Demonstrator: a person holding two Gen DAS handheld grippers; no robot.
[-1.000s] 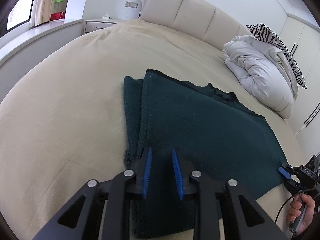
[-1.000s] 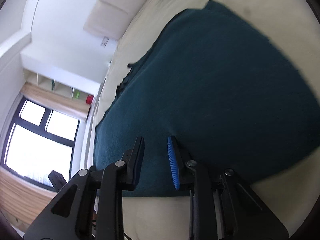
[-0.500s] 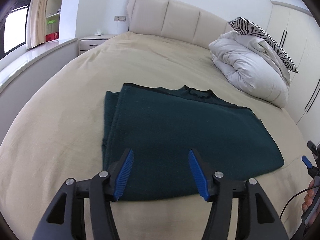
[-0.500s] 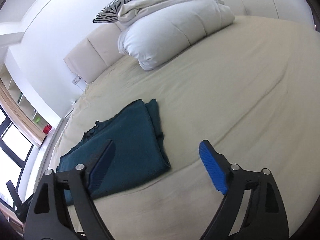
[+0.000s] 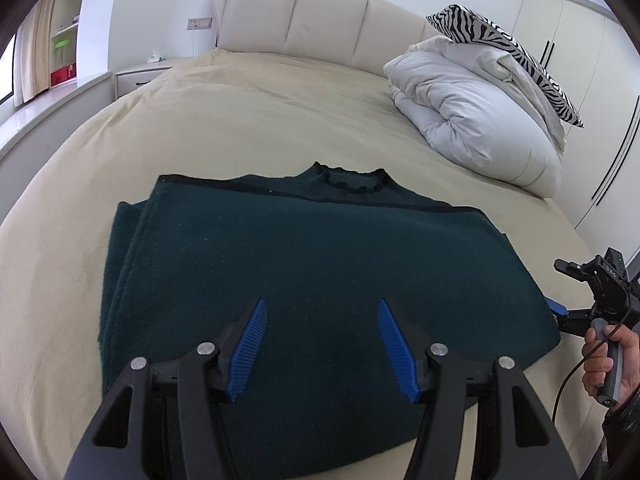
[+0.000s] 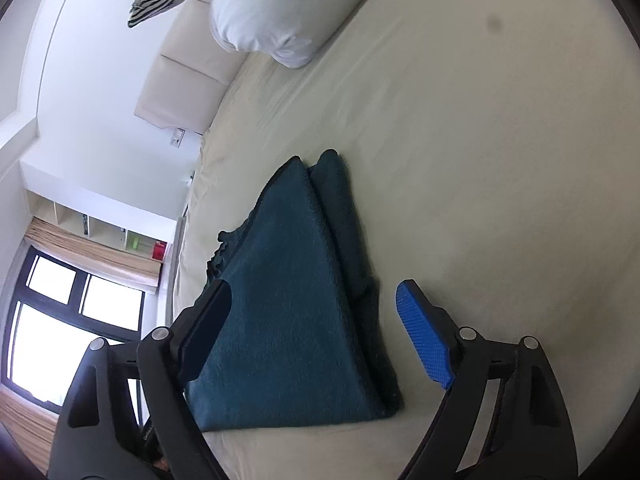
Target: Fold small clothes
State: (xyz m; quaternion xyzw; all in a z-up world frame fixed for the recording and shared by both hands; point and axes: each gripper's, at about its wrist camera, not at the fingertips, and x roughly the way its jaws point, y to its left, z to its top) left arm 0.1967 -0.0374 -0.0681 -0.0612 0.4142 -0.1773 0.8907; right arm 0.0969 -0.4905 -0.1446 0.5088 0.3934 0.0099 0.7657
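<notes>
A dark teal sweater (image 5: pixel 312 264) lies folded flat on the beige bed (image 5: pixel 256 112), its collar toward the headboard. It also shows in the right wrist view (image 6: pixel 296 300), folded with layered edges on its right side. My left gripper (image 5: pixel 320 344) is open and empty, hovering over the sweater's near edge. My right gripper (image 6: pixel 316 328) is open and empty over the sweater's right end. The right gripper also shows in the left wrist view (image 5: pixel 576 300), held in a hand at the sweater's right edge.
A rolled white duvet (image 5: pixel 476 120) with a zebra-print pillow (image 5: pixel 508 52) lies at the bed's far right. A padded headboard (image 5: pixel 312 12) stands behind. A nightstand (image 5: pixel 140 76) and a window ledge are at the left. Wardrobe doors (image 5: pixel 600 92) stand at the right.
Both grippers opened from nearly shut a second ago and drew back from the sweater. The left gripper has since come closer over its near edge, the right one over its right end.
</notes>
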